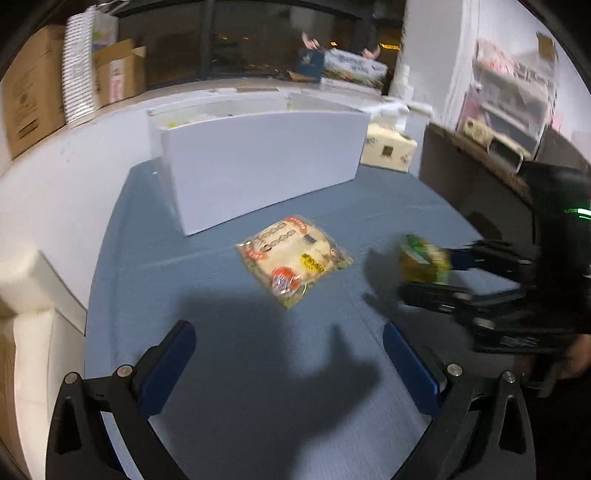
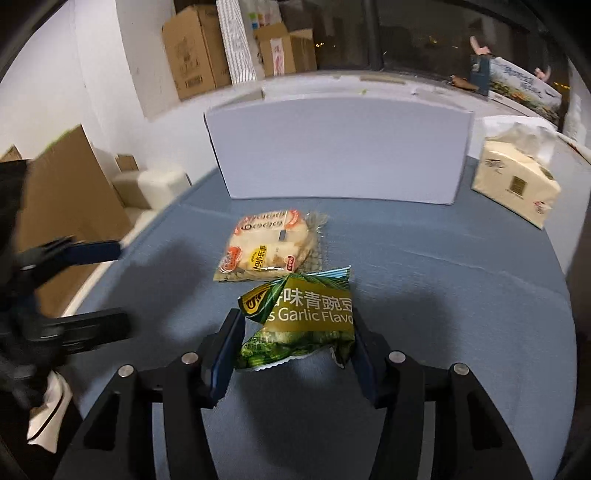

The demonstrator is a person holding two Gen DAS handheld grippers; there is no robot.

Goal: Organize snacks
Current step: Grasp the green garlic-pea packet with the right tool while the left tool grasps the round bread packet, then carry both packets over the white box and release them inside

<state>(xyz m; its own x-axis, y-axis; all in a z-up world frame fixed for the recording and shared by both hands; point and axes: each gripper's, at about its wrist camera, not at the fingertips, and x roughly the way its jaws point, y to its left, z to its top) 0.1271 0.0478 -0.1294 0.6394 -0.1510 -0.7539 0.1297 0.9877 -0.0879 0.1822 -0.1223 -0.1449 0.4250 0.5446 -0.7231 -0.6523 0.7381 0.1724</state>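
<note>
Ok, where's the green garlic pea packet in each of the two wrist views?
Left wrist view: the green pea packet sits at right of centre, blurred, between the right gripper's fingers.
Right wrist view: low centre, between that gripper's pads, which press its sides.
Shared landmark: the white box behind, on the blue table.

Blue table surface (image 2: 461, 280), shadowed at the near side. Tissue pack (image 2: 517, 184), cream, at the far right corner of the table, soft top crumpled. Beyond the far edge, a white ledge (image 2: 314, 83) below a dark window (image 2: 424, 33). On the ledge's left end, brown cardboard boxes (image 2: 192, 51), one with open flaps. A printed carton (image 1: 351, 68) lies further right on the ledge. Cluttered shelf unit (image 1: 513, 96) against the right wall, blurred.
</note>
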